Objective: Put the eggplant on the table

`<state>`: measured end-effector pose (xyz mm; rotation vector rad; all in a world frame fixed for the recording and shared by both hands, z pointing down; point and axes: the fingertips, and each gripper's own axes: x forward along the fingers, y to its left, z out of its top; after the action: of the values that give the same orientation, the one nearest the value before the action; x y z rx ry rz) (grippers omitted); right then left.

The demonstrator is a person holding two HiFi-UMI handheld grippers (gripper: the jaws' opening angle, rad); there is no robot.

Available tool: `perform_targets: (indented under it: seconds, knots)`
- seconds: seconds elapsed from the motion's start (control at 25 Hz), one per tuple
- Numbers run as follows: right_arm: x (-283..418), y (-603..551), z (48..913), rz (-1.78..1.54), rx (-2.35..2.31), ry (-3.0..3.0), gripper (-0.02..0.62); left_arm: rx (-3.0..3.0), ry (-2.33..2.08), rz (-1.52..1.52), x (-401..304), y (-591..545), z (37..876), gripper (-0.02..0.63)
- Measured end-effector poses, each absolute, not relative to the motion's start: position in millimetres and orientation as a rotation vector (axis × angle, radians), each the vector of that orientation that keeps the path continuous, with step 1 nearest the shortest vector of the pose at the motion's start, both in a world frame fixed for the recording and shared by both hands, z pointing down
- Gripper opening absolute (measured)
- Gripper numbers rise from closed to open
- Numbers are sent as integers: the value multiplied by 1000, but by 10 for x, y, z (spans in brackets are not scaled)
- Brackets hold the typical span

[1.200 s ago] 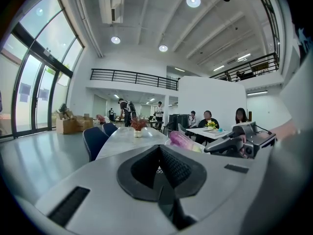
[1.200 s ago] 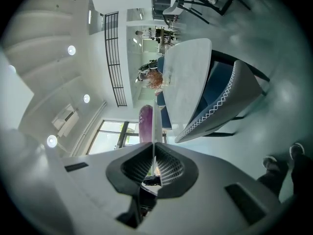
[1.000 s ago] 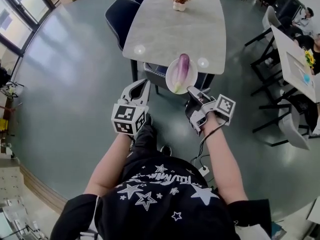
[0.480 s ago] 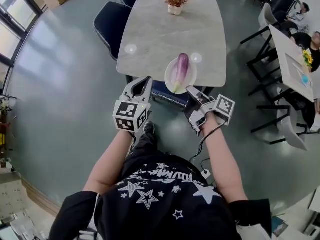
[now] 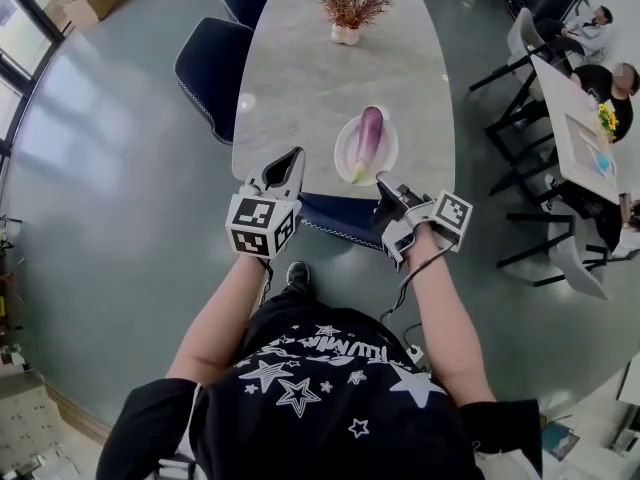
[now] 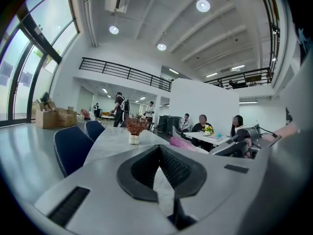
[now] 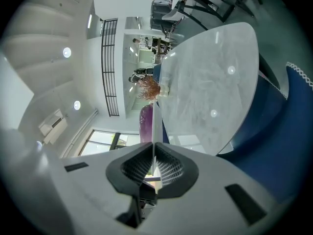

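A purple eggplant lies on a white plate over the near end of the marble table. My right gripper is shut on the plate's near rim. In the right gripper view the plate shows edge-on between the shut jaws, with the eggplant beside it. Whether the plate rests on the table I cannot tell. My left gripper is shut and empty at the table's near edge, left of the plate. The left gripper view shows its jaws closed and the eggplant to the right.
A vase of dried flowers stands at the table's far end. Blue chairs sit on the left side and under the near edge. Other tables, chairs and seated people are at the right.
The person has stepped closer to the table. Both grippers moved forward, and the plate with the eggplant went from the table's edge to further over the tabletop.
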<state>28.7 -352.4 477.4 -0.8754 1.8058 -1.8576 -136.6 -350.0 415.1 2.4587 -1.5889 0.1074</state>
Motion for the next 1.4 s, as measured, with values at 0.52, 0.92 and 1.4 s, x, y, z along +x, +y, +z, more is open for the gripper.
perform_targets:
  seconds: [0.52, 0.92, 1.4]
  knots:
    - [36, -4170, 4695, -1775, -983, 1778, 18, 2517, -1476, 65, -1698, -4284, 4134, 8]
    - [58, -4489, 4816, -1793, -1012, 1784, 18, 2506, -1461, 86, -1661, -4529, 4240, 8]
    - [169, -4972, 5259, -1888, -1025, 1799, 18, 2490, -1484, 189, -1487, -5014, 4412, 8]
